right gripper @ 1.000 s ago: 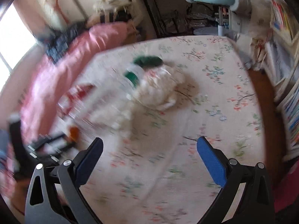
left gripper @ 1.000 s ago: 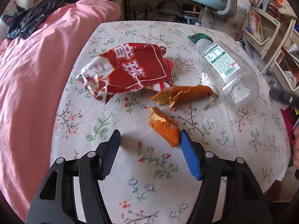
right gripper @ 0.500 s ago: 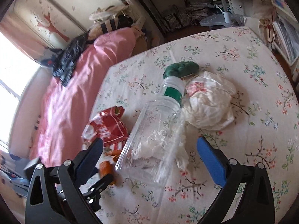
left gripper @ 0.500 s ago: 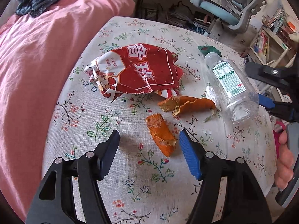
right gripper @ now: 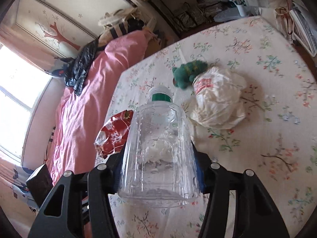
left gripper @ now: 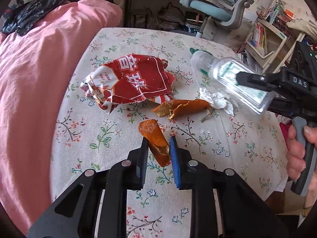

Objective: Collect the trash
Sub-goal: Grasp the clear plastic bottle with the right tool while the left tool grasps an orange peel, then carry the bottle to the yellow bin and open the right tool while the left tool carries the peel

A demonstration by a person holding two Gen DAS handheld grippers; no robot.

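Observation:
My left gripper (left gripper: 158, 140) is shut on a small orange peel (left gripper: 153, 136), held just above the floral tablecloth (left gripper: 227, 148). A larger orange peel (left gripper: 182, 107), a crumpled tissue (left gripper: 216, 100) and a red snack wrapper (left gripper: 134, 79) lie beyond it. My right gripper (right gripper: 158, 154) is shut on a clear plastic bottle (right gripper: 158, 148) and holds it lifted and tilted; the bottle also shows in the left wrist view (left gripper: 227, 75). A white crumpled plastic bag (right gripper: 218, 103) lies to the bottle's right.
A green plush toy (right gripper: 188, 71) lies by the bag. A pink blanket (left gripper: 29, 79) covers the bed along the table's left edge. An office chair (left gripper: 218, 10) and shelves (left gripper: 267, 37) stand beyond the far and right edges.
My left gripper has closed on the small orange peel. My right gripper has closed on the bottle and lifted it, uncovering the tissue under it.

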